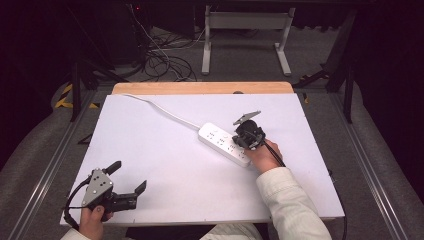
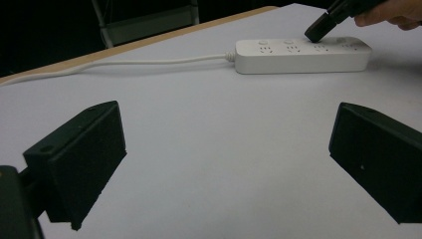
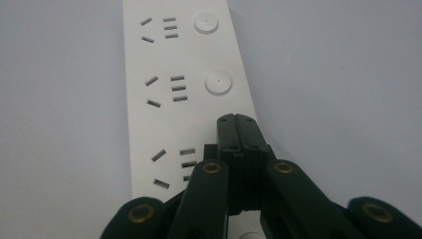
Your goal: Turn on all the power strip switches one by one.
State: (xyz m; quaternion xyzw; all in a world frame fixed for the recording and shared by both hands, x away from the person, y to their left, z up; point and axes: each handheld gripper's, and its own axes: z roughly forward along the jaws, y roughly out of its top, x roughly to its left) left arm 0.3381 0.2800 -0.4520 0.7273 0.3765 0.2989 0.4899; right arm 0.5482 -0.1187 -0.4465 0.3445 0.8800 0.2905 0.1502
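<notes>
A white power strip (image 1: 220,139) (image 2: 298,56) (image 3: 169,99) lies flat on the white table (image 1: 165,165), with its white cord (image 1: 165,113) (image 2: 149,62) running to the far left corner. My right gripper (image 1: 241,142) (image 2: 316,34) (image 3: 237,120) is shut, and its tips point down onto the strip's top. They sit in the row of round buttons (image 3: 218,82), over the third socket group. Nothing is between its jaws. My left gripper (image 1: 127,177) (image 2: 226,124) is open at the table's near left corner, far from the strip, with nothing between its jaws.
A wooden strip (image 1: 200,88) borders the table's far edge. Beyond it, loose cables (image 1: 160,60) and a white metal frame (image 1: 245,22) stand on the floor. Metal rails (image 1: 50,165) run along both sides of the table.
</notes>
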